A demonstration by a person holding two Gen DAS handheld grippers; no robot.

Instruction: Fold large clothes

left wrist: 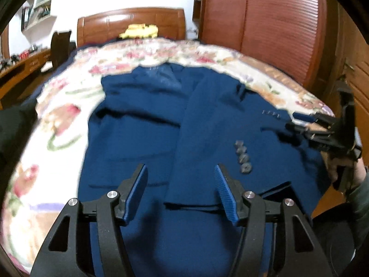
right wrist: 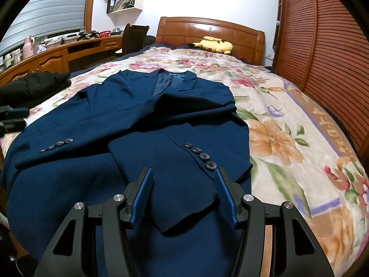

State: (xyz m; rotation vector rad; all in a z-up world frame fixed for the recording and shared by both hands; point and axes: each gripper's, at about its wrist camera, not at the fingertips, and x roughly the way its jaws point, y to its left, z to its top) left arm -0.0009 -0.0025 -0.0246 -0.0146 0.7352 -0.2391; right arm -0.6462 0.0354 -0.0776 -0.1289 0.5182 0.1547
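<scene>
Looking along the left hand-held gripper [left wrist: 181, 191], the left wrist view shows its blue-padded jaws parted with nothing pinched between them, poised over the navy jacket [left wrist: 143, 124]. That jacket fills the middle and lower part of the frame, spread front-up on the floral blanket [left wrist: 57, 115] of the bed. One sleeve [left wrist: 196, 138] lies folded across the jacket's front, and a row of cuff buttons [left wrist: 242, 157] shows just right of centre. At the right edge a person's hand [left wrist: 346, 170] carries the right hand-held gripper [left wrist: 297, 121], whose tips sit at the jacket's edge; the picture is blurred there. A wooden headboard [left wrist: 131, 23] and a yellow plush toy [left wrist: 140, 31] sit at the top.

From the right wrist view, the right hand-held gripper [right wrist: 183, 194] also stands released, its jaws apart above a folded sleeve cuff [right wrist: 175, 184] without pressing it. Four dark buttons [right wrist: 199, 155] line that cuff just above the jaws. A second sleeve [right wrist: 57, 152] with its own buttons lies toward the left. Part of the left hand-held gripper [right wrist: 12, 118] shows at the left edge. A black garment [right wrist: 34, 85] rests at the upper left, beside the wooden counter [right wrist: 57, 55].
</scene>
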